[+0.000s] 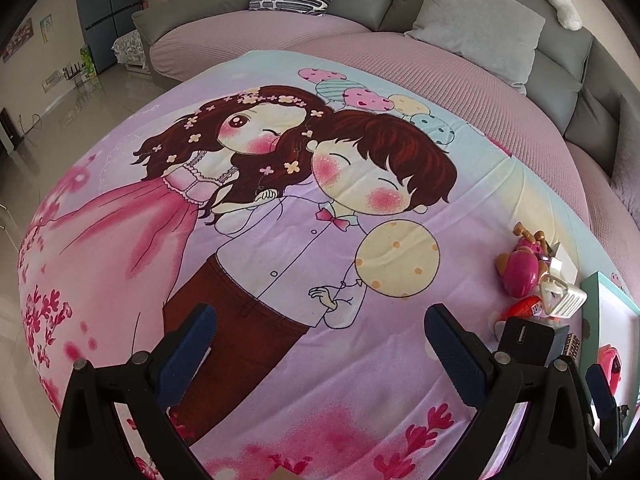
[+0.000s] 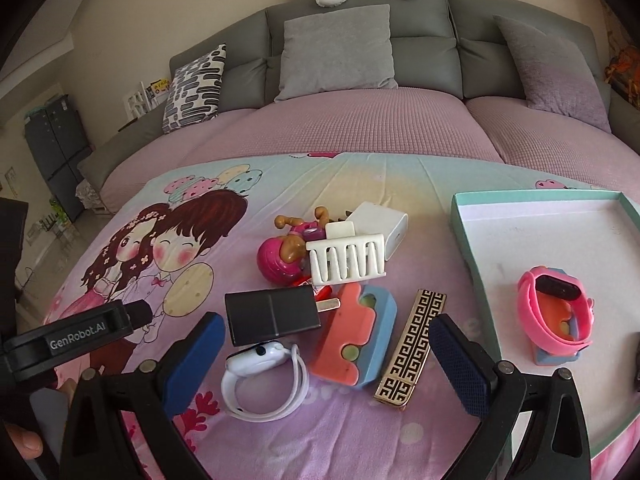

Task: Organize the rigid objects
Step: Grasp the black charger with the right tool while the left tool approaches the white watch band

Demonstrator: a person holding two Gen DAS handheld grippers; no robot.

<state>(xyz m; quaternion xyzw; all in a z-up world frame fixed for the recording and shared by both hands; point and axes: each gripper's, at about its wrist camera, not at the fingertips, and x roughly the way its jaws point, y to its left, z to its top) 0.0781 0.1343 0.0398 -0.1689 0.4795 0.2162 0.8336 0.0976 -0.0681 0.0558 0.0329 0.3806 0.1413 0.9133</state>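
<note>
Pink watch (image 2: pixel 554 312) already lies in our teal tray (image 2: pixel 536 200); the white watch (image 2: pixel 264 380) waits between our right gripper (image 2: pixel 326 364), jaws spread and empty. Our left gripper (image 1: pixel 320 344) gapes too. We risk snagging its looped strap and dragging the black charger (image 2: pixel 272 312).

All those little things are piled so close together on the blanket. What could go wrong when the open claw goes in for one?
The white watch lies against the black charger and the orange block, so the open right gripper might nudge or catch a neighbour. The white clip leans on the pink toy and may tumble. The soft blanket could let things tip.
</note>
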